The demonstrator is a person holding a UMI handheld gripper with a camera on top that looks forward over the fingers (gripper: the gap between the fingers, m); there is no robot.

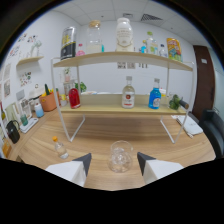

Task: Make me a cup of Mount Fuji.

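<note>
Gripper (114, 162) fingers spread wide, nothing pinched; the clear round drinking glass (120, 155) stands on the light wooden table (100, 131) between the fingertips, gap on both sides, near the table's front edge. Glass looks empty as far as I can tell, so I'd judge the drink barely started: cup staged, no pour visible. Ingredients sit on the white wire two-tier shelf (122, 57) toward the table's back edge. Lower tier: red bottle (74, 97) at its left end, clear bottle with a red-and-white label (128, 93) mid-shelf, blue bottle (155, 95) just right of it, something dark green (175, 102) at the right end. Upper tier: dark-labelled tall can-like container (68, 43) at the left end, white-capped large jar (124, 34) in the middle, more bottles and a colourful packet toward the right end; too small to identify. Small clear bottle with an orange cap (59, 147) stands on the table left of the fingers, near the shelf's front-left leg. Orange pot with a plant (48, 101) at the table's left side. Remaining, by my read: pick the liquids, pour, build the layers. Basically everything.
</note>
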